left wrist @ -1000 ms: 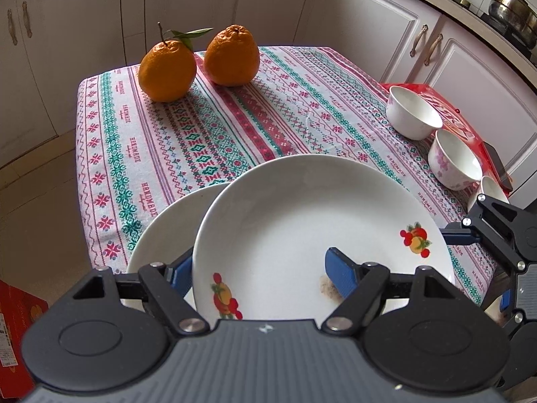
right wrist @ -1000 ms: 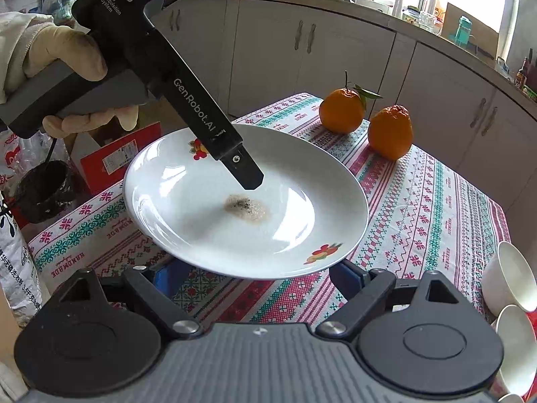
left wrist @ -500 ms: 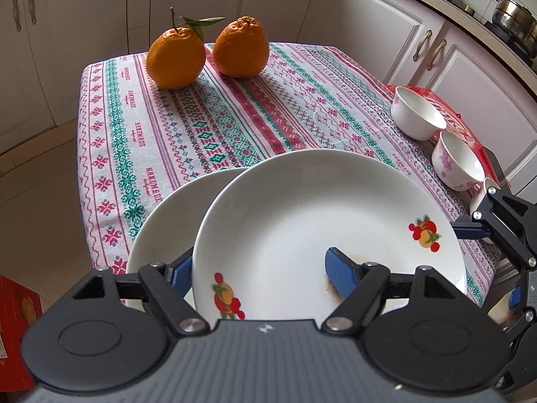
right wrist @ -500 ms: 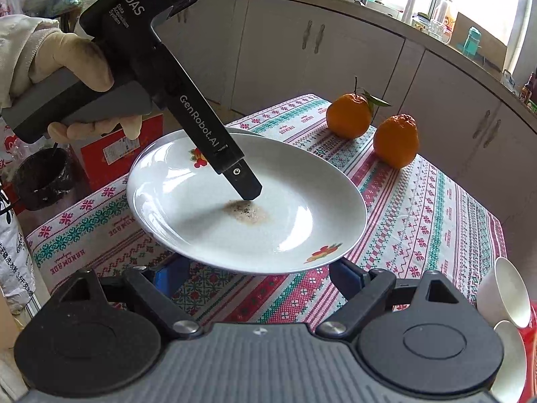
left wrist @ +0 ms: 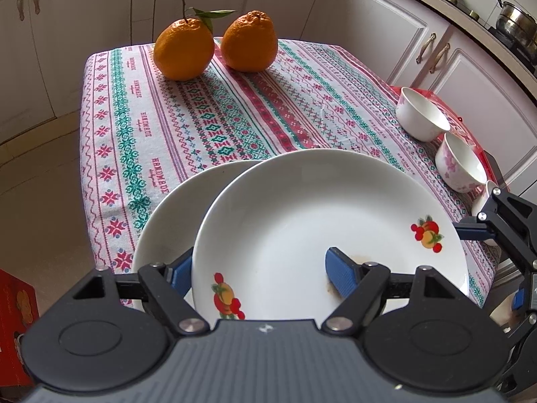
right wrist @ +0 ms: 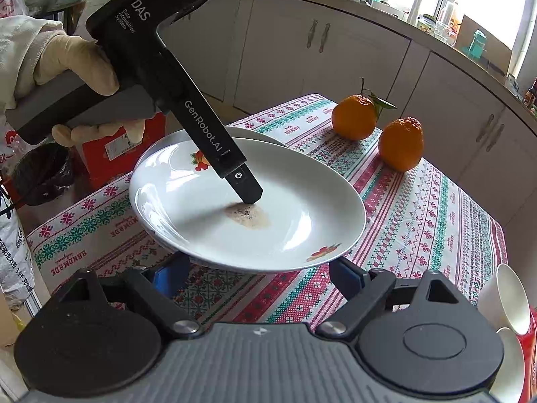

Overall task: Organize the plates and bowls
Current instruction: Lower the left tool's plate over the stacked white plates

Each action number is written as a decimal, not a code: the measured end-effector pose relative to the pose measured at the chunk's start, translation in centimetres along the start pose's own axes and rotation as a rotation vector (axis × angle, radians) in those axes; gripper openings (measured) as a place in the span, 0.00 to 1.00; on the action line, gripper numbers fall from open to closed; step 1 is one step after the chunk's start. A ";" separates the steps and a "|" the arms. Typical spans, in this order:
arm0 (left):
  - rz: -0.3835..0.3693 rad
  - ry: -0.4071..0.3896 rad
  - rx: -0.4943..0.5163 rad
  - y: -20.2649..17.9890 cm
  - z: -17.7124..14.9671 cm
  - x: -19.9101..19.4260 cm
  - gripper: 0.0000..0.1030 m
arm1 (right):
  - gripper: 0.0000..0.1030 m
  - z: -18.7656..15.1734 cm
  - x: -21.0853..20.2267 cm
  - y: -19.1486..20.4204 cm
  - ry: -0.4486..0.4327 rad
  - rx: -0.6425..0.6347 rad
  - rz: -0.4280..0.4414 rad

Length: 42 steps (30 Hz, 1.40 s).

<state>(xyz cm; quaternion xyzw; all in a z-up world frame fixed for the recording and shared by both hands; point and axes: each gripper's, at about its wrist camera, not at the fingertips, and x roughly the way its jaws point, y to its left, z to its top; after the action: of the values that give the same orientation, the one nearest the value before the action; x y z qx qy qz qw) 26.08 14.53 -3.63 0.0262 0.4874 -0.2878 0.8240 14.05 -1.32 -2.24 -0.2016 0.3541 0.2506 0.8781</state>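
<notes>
My left gripper [left wrist: 258,268] is shut on the rim of a white plate [left wrist: 322,221] with fruit prints and a brown stain. One finger lies on top, one underneath. The plate also shows in the right wrist view [right wrist: 268,208], held just above a second white plate [left wrist: 171,215] that lies on the patterned tablecloth [left wrist: 235,107]. My right gripper [right wrist: 255,275] is open and empty, close to the held plate's near edge. Several white bowls [left wrist: 423,117] lie at the table's right edge.
Two oranges [left wrist: 214,47] stand at the far end of the table. A red box [left wrist: 13,329] sits on the floor at the left. White cabinets [left wrist: 386,33] surround the table. A black bin [right wrist: 43,174] stands on the floor.
The held plate has moved down and further over the plate beneath it. The right gripper has stayed open close by.
</notes>
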 end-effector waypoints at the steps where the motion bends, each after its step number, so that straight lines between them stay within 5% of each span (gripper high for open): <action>1: 0.000 0.000 0.000 0.0 0.0 0.0 0.77 | 0.90 0.0 0.0 0.0 0.000 -0.001 0.000; 42: 0.066 0.053 0.113 -0.7 1.1 0.7 0.83 | 0.90 -0.3 -0.5 -0.4 -0.048 0.030 0.064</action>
<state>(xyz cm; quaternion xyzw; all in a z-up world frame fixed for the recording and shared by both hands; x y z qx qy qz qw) 26.91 13.28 -3.48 0.0966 0.4908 -0.2867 0.8171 13.83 -1.96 -2.06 -0.1711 0.3428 0.2780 0.8808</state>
